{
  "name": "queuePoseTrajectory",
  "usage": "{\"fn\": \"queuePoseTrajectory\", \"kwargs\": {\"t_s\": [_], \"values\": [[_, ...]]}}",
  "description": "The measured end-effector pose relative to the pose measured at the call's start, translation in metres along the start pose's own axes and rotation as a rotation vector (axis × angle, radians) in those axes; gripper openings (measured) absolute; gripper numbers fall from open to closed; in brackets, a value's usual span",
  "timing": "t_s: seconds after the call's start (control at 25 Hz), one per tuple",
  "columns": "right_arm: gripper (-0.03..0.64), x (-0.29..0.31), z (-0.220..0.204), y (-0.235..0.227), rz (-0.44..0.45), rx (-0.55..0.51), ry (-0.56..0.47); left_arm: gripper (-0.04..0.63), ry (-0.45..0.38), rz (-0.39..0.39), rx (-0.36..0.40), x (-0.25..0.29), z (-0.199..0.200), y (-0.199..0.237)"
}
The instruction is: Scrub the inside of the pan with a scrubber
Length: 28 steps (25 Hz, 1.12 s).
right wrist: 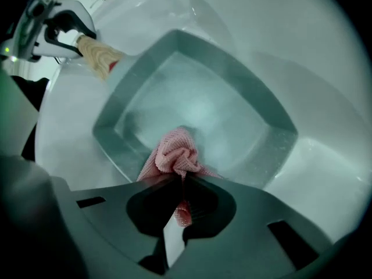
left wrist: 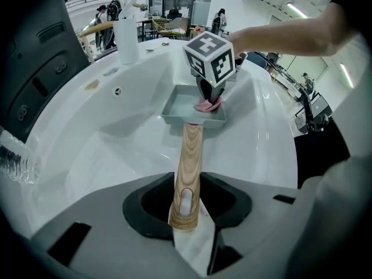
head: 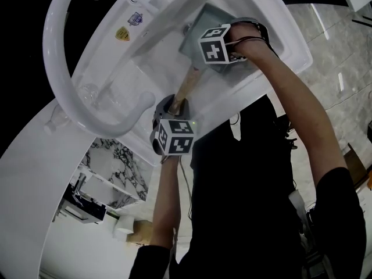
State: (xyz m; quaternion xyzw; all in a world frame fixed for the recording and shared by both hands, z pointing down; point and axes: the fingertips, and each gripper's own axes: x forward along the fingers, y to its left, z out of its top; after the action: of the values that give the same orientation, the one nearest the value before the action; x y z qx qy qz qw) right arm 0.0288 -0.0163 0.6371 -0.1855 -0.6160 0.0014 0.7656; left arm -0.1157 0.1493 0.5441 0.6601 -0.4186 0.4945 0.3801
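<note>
Jaws of our left gripper (left wrist: 186, 217), in its own view, clamp the one pan's (left wrist: 172, 104) wooden handle (left wrist: 189, 156) over the sink (left wrist: 116, 147). In the right gripper view, our right gripper's (right wrist: 177, 201) jaws pinch one pink scrubber (right wrist: 174, 156) inside that pan.

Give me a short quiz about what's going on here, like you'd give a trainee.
1. True or false: the left gripper is shut on the wooden handle of the square pan.
2. The pink mesh scrubber clamped in the right gripper is: A) inside the pan; B) on the handle; C) on a shelf.
3. Fill in: the pan sits in a white ____.

Key: 1 true; 2 A; 3 sink.
</note>
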Motion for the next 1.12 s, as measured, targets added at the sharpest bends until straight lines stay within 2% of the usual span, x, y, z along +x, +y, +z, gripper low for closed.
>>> {"fn": "queuePoseTrajectory", "kwargs": {"t_s": [0.16,0.32,0.4,0.52,0.88,1.0,1.08,1.12], "values": [[0.035,0.006,-0.025,-0.025,-0.139,0.022,0.089,0.149,0.0,0.0,0.013,0.0,0.0,0.0],[0.035,0.002,-0.026,-0.043,-0.31,0.07,0.085,0.149,-0.004,0.004,0.017,0.001,0.001,0.002],[0.035,0.0,-0.023,-0.044,-0.352,0.098,0.074,0.149,-0.003,0.005,0.016,0.001,0.002,0.002],[0.035,-0.002,-0.011,-0.029,-0.301,0.105,0.025,0.149,0.0,0.01,0.012,0.001,0.002,0.002],[0.035,-0.021,0.06,0.039,0.112,0.167,-0.339,0.149,0.005,0.013,0.012,0.001,0.0,0.002],[0.035,-0.024,0.066,0.045,0.139,0.126,-0.393,0.149,-0.001,0.017,0.014,0.001,0.001,0.002],[0.035,-0.023,0.06,0.039,0.094,0.105,-0.387,0.149,-0.005,0.02,0.018,0.001,0.001,0.002],[0.035,-0.021,0.054,0.03,0.041,0.101,-0.364,0.149,-0.005,0.02,0.02,0.001,0.001,0.002]]}}
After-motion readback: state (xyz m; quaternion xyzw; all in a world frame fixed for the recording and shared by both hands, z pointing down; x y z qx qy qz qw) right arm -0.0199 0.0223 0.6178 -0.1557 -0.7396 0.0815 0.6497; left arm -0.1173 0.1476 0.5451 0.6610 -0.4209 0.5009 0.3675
